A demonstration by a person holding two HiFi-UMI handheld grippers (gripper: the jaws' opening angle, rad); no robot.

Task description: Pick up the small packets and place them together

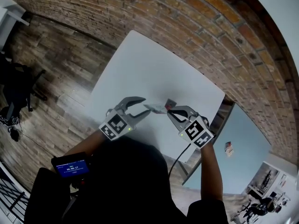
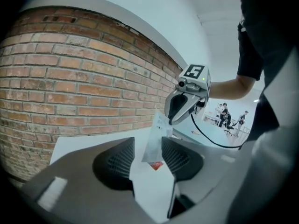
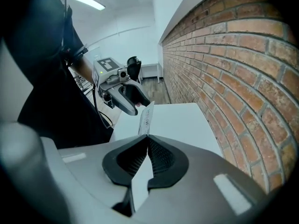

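A small pale packet (image 1: 156, 108) with print on it hangs in the air over the white table (image 1: 140, 69), between my two grippers. My right gripper (image 1: 168, 112) is shut on one end of it; in the right gripper view the packet (image 3: 145, 117) sticks up out of the closed jaws (image 3: 147, 141). My left gripper (image 1: 146, 105) is open, its two pads on either side of the packet's (image 2: 158, 136) free end without pressing on it. A small red thing (image 1: 171, 102), perhaps another packet, lies on the table just beyond the right gripper.
A brick wall (image 1: 196, 36) runs along the table's far edge. Wooden floor (image 1: 51, 69) and a dark chair (image 1: 16, 90) are at the left. A second pale table (image 1: 238, 157) with a small item on it stands at the right.
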